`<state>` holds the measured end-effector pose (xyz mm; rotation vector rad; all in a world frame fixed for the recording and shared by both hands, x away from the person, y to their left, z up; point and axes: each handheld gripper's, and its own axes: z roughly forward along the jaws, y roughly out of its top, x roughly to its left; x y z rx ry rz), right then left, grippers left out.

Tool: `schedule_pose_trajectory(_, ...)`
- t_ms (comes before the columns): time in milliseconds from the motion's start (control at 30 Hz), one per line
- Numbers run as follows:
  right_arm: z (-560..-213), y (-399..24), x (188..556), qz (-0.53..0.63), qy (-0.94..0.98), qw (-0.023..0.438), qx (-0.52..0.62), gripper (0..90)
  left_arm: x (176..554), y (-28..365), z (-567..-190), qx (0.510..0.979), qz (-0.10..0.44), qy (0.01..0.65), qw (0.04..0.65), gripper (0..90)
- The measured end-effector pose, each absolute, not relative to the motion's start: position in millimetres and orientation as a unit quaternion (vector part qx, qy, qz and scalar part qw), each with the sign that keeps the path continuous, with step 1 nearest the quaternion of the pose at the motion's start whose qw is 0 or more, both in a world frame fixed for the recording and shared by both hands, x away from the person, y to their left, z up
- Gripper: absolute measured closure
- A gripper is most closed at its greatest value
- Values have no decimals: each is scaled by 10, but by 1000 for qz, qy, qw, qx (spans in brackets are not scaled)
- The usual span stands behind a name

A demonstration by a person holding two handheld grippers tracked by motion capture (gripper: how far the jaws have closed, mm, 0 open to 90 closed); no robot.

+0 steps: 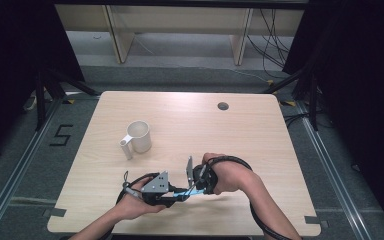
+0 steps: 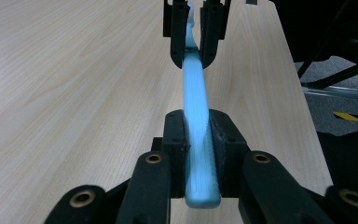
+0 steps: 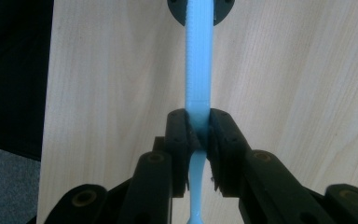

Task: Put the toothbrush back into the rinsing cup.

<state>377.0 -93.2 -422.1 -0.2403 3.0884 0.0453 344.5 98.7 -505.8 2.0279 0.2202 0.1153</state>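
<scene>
Both hand-held grippers clamp one light-blue toothbrush (image 1: 187, 192) above the counter (image 1: 240, 130) at approx 6 o'clock: left hand-held gripper (image 2: 197, 140) w/ handle end, right hand-held gripper (image 3: 198, 128) w/ neck. White mug (image 1: 140, 136) sits at 10 o'clock.

The left gripper (image 1: 176, 196) and right gripper (image 1: 194, 188) are meeting tip to tip, each clamping an end of a slim light-blue plastic stick (image 2: 196, 112).
</scene>
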Motion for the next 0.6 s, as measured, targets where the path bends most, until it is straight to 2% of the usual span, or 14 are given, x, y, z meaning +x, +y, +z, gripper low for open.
schedule_pose_trajectory(167,-4222,-926,3757,17,997,21,-69,775,3442,981,-5057,845,45,90,525,775)
schedule_pose_trajectory(367,-4157,-954,3764,33,997,34,-56,714,3441,990,-5065,848,55,91,519,776)
schedule_pose_trajectory(600,-4033,-1080,3746,86,992,88,-26,629,3460,1032,-5058,845,67,100,521,776)
